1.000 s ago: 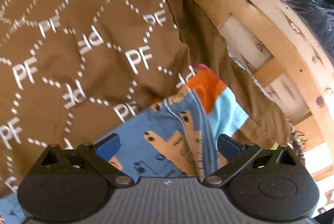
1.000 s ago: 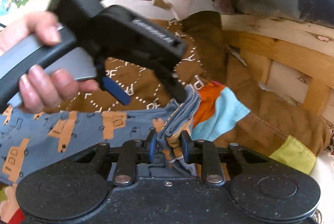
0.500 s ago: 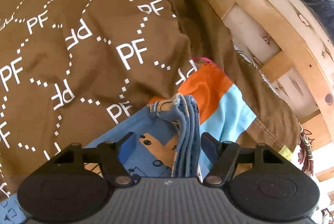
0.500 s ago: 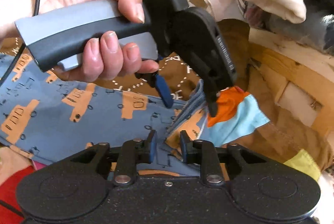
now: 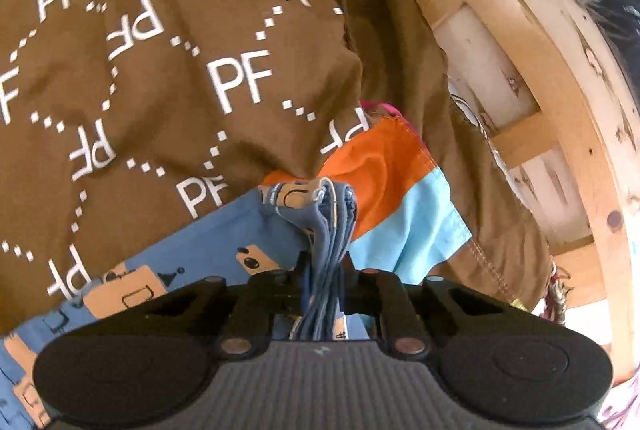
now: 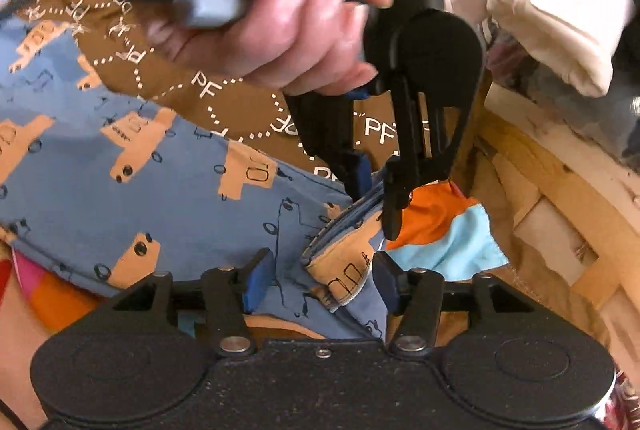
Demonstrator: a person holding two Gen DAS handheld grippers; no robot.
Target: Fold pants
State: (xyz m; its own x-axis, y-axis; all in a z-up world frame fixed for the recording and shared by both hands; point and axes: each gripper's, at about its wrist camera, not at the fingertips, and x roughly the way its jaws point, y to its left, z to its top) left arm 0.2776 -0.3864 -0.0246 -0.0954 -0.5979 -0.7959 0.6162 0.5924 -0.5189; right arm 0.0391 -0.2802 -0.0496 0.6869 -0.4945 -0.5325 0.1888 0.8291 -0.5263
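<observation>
— We see the pants (image 5: 224,246) are soft matt cloth, and the brown blanket (image 5: 168,69) too.

— Yes — we note rough, bare wood on the frame (image 5: 568,133), and matt black plastic on the left gripper (image 5: 322,284).

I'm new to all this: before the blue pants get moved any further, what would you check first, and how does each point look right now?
1. Left gripper pinching the bunched edge of the blue pants: ok, jaws closing on it.
2. Right gripper clear of the fabric: not ok, jaws opening but cloth lies between them.
3. All layers caught on the left: cannot tell.
4. Grippers apart from each other: ok, close but not touching.
5. Pants free of the brown cloth: cannot tell.
</observation>
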